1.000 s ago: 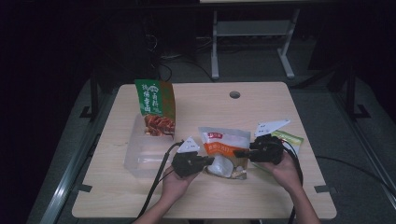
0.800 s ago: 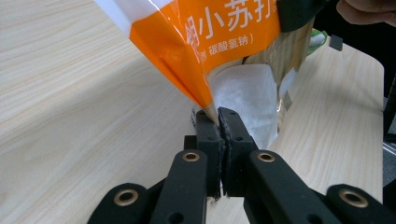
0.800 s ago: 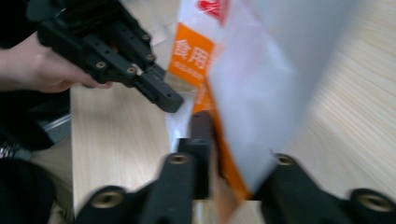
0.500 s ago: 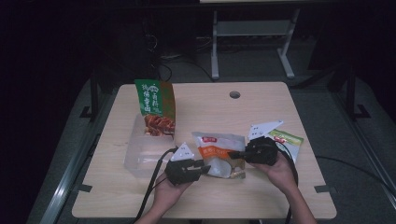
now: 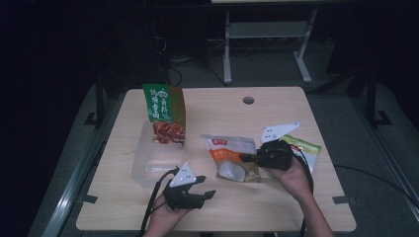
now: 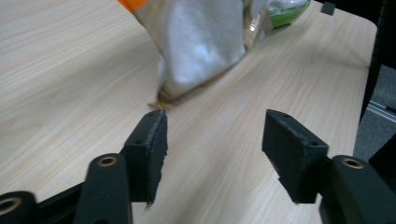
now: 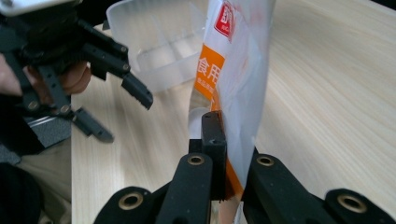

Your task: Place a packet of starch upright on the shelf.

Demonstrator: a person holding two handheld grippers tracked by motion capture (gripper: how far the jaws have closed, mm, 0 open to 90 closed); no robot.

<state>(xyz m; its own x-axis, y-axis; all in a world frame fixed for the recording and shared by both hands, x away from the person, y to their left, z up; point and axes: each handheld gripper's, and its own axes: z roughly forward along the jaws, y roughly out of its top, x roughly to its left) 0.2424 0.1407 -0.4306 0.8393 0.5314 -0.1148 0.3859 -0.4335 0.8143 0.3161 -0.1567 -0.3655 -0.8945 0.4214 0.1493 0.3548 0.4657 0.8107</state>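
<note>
A white-and-orange pouch stands tilted on the table, its edge pinched by my right gripper, which is shut on it. In the right gripper view the pouch rises from between the closed jaws of the right gripper. My left gripper sits near the front edge, down and left of the pouch. Its jaws have just been opening and hold nothing. In the left gripper view the left gripper is open over bare wood, with the pouch beyond its tips.
A green snack bag stands at the back of a clear plastic container on the left. A green-and-white packet lies behind my right hand. A cable hole marks the far side of the table.
My left gripper has let go of the pouch, opened and drawn back toward the near left. My right gripper has closed on the pouch's edge and keeps hold of it.
</note>
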